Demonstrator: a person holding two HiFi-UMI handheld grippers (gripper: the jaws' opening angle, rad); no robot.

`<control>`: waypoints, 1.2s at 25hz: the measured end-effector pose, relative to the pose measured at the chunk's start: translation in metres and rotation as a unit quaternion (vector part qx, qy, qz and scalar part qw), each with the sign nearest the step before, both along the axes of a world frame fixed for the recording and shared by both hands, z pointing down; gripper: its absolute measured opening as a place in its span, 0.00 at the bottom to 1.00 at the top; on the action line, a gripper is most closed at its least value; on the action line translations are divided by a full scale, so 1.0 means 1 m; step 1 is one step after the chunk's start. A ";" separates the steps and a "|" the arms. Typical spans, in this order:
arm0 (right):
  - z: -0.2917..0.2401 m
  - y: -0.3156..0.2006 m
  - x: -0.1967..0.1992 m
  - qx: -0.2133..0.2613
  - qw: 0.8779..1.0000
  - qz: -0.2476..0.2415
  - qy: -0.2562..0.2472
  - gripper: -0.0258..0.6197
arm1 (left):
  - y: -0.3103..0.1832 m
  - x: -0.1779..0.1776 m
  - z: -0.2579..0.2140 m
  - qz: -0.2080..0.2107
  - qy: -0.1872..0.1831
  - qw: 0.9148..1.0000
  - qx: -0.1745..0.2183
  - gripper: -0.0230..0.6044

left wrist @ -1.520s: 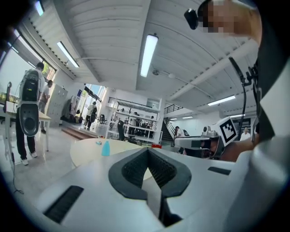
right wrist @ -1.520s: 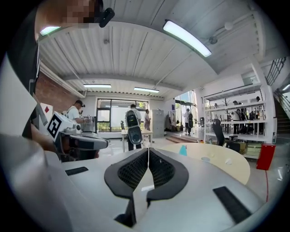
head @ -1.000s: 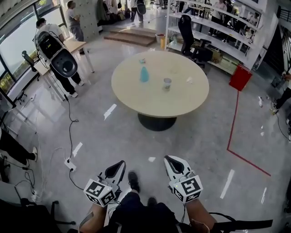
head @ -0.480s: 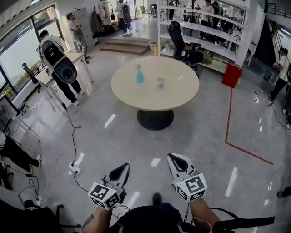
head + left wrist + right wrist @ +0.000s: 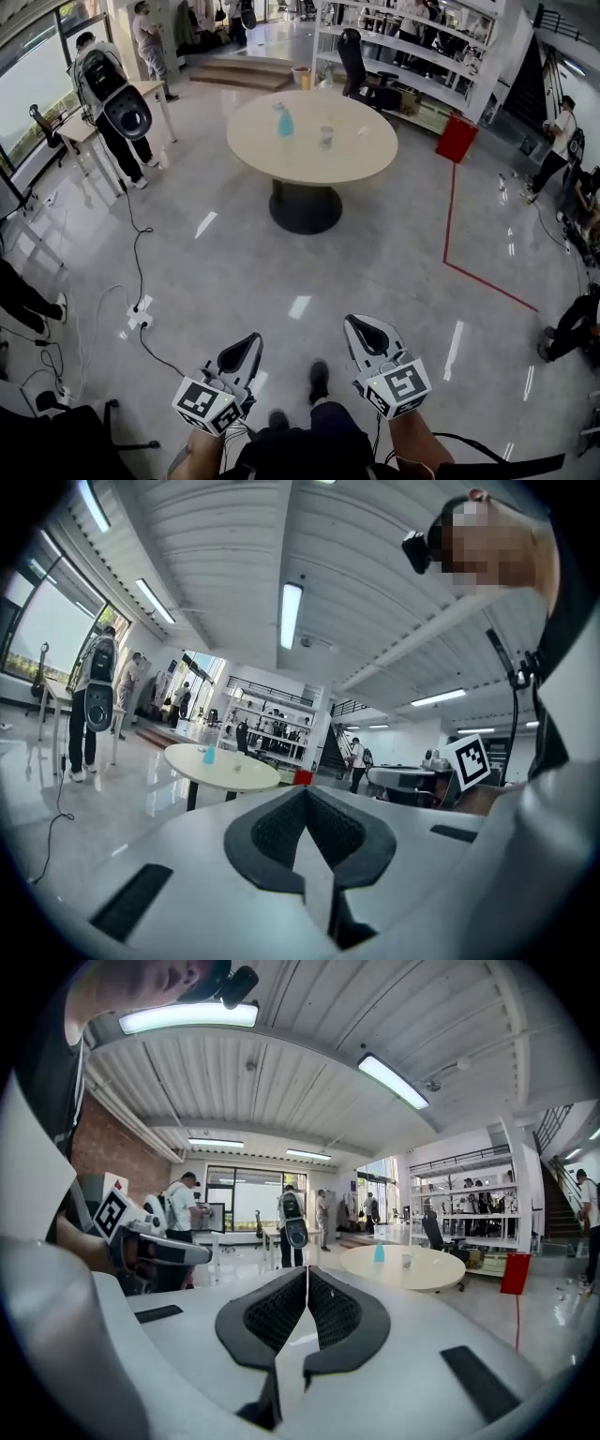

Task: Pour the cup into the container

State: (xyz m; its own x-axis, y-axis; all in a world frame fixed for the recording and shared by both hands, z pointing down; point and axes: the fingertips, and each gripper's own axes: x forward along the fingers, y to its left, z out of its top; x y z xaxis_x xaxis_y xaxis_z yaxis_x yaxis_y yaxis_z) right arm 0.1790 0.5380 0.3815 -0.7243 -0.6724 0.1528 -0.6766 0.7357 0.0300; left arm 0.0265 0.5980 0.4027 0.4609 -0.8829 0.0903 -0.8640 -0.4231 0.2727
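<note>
So the person with the two handheld grippers is standing well back from the round table (image 5: 349,161), nowhere near within reach of it. The cup (image 5: 326,137) sits on the tabletop roughly in the middle, upright as far as I can tell, with a blue bottle (image 5: 285,122) just to its left, near it but not touching. Both grippers are held out low in front of the person, side by side and pointing toward the table. The left gripper (image 5: 249,341) has its jaws pressed together with nothing between them, and the right gripper (image 5: 355,325) is the same: pads meeting and empty (each gripper's own camera shows this pretty clearly). As for anything readable, the only print I can pick out is the black and white square pattern on the left cube (image 5: 206,405) and on the right cube (image 5: 395,386). If the bottle or cup has a label, it's too small to read from here. Past the table there's a red bin (image 5: 457,139) on the floor, with a red line (image 5: 448,230) running from it across the shiny grey tiles. Behind that are white shelves (image 5: 427,52) and a black office chair (image 5: 353,58). Off to the left, someone wearing a bulky backpack rig (image 5: 112,89) stands by a small desk, and a black cable (image 5: 139,253) snakes across the floor to a power strip (image 5: 139,321).
</note>
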 end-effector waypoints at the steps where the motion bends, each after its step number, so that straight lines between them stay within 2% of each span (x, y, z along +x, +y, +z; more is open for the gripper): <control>1: -0.001 0.012 0.000 0.001 1.000 0.004 0.001 0.06 | 0.010 -0.001 -0.002 0.003 -0.003 1.000 0.003 0.02; 6: -0.010 0.061 0.009 0.000 1.000 0.020 0.006 0.06 | 0.051 0.010 -0.006 0.023 -0.006 1.000 0.015 0.02; 10: -0.030 0.083 0.028 0.018 1.000 0.024 -0.001 0.06 | 0.075 0.024 -0.025 0.010 -0.012 0.999 0.032 0.02; 14: -0.040 0.107 0.050 0.023 0.999 0.010 -0.023 0.05 | 0.100 0.042 -0.028 -0.010 -0.030 0.999 0.033 0.02; 20: -0.052 0.134 0.112 0.024 0.999 0.001 -0.028 0.05 | 0.129 0.105 -0.043 -0.018 -0.043 0.998 0.033 0.02; 24: -0.050 0.147 0.163 0.013 0.999 0.026 -0.044 0.05 | 0.146 0.149 -0.050 -0.023 -0.047 0.998 0.033 0.02; 30: -0.054 0.158 0.190 0.005 0.997 0.059 -0.047 0.05 | 0.163 0.157 -0.065 -0.011 -0.051 0.998 0.037 0.02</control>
